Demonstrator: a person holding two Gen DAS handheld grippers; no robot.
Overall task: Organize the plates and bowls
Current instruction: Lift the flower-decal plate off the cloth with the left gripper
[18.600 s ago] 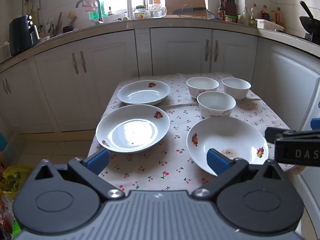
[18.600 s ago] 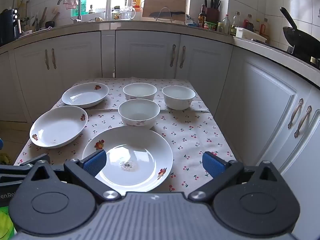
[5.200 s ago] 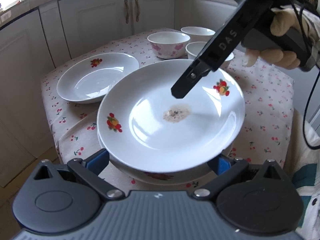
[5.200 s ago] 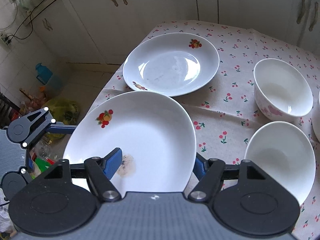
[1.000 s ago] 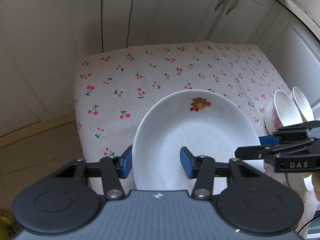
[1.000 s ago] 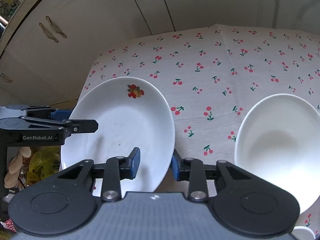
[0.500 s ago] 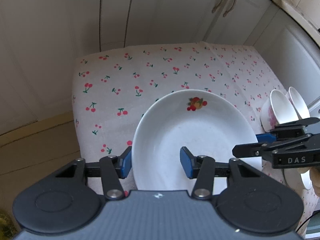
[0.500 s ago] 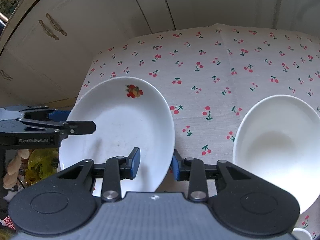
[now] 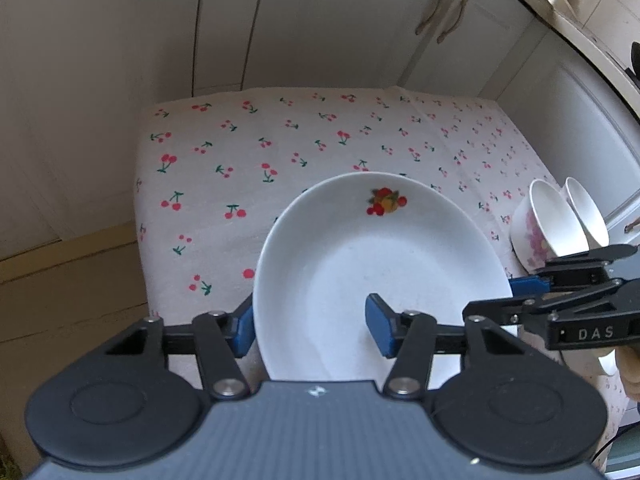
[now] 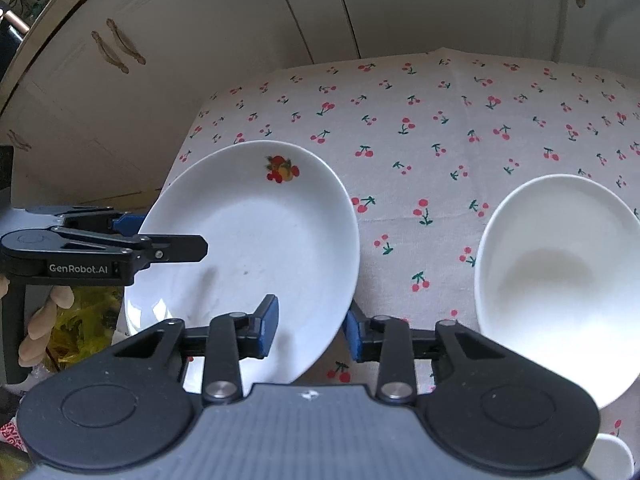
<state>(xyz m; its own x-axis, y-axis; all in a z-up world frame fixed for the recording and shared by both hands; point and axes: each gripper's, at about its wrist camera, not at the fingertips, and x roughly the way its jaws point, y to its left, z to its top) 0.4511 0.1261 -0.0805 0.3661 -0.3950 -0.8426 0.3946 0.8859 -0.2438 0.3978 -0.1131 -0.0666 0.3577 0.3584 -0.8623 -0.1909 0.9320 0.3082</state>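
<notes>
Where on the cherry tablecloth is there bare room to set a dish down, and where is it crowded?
Bare: the far stretch of tablecloth between the cabinets and the plate, and a narrower strip between plate and bowls. Crowded: the near edge, where the left gripper and right gripper flank the plate.

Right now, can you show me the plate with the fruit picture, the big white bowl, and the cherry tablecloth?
plate (image 10: 256, 240): right wrist view, middle of its well.
bowl (image 10: 560, 276): right wrist view, inside bottom.
tablecloth (image 9: 280, 136): left wrist view, bare printed patch.
</notes>
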